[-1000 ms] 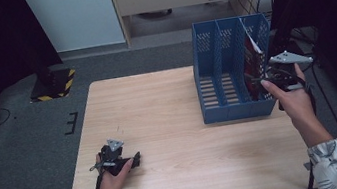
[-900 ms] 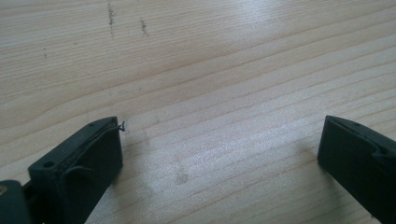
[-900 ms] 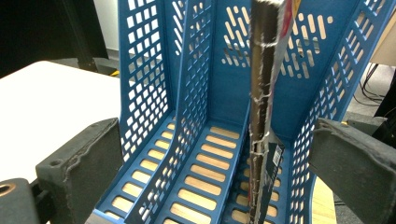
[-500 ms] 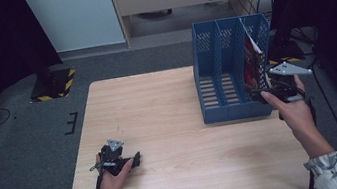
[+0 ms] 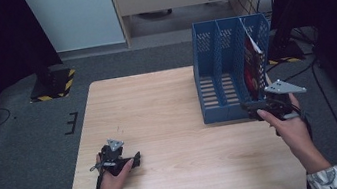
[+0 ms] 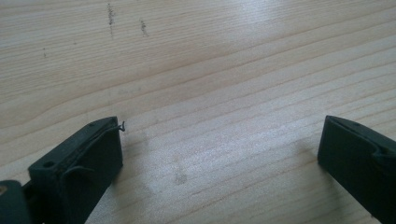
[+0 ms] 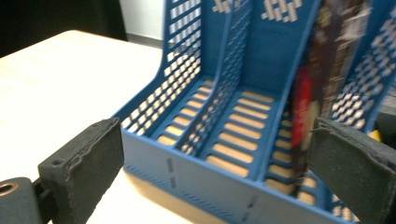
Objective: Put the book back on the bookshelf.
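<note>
Fingers of both grippers wide apart, empty — right gripper (image 5: 259, 106) just before the blue file rack (image 5: 218, 67).

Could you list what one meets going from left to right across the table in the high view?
Left gripper → bare wooden table → blue file rack → red magazine in its rightmost slot → right gripper.

Matt pale wood table (image 5: 168, 104); blue perforated plastic file rack (image 5: 214, 75) holding a glossy paper magazine (image 5: 252, 69).

no legible text, labels or signs
</note>
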Motion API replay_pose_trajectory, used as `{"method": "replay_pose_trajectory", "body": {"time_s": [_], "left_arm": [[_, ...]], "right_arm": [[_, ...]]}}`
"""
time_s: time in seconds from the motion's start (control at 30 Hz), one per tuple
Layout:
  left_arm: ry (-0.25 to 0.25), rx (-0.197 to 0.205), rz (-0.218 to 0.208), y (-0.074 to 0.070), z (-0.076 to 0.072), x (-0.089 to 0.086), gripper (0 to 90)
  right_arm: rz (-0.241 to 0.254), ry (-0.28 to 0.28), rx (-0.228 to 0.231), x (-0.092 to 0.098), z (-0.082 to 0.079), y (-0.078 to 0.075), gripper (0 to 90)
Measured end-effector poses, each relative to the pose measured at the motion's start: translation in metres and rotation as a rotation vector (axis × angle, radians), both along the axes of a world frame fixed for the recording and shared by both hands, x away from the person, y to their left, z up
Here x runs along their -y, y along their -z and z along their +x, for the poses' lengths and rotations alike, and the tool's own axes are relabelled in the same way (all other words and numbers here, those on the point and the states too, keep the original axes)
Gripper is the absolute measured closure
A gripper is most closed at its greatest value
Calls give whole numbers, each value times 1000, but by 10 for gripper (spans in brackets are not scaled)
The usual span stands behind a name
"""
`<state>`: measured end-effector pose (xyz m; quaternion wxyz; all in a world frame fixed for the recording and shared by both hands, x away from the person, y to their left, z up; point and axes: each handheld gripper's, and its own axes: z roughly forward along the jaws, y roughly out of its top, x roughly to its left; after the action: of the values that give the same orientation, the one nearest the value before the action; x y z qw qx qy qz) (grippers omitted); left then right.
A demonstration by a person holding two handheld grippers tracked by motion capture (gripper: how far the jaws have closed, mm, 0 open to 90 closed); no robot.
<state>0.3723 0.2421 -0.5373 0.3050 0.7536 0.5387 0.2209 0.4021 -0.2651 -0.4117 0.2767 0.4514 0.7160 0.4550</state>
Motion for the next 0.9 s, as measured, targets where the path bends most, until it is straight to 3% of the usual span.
{"method": "replay_pose_trajectory", "body": {"time_s": [0.67, 0.9], "left_arm": [[9, -1, 1, 0, -1, 1, 0], [9, -1, 1, 0, -1, 2, 0]], "right_arm": [[-63, -155, -57, -55, -23, 43, 51], [-82, -234, -85, -72, -31, 57, 56]]}}
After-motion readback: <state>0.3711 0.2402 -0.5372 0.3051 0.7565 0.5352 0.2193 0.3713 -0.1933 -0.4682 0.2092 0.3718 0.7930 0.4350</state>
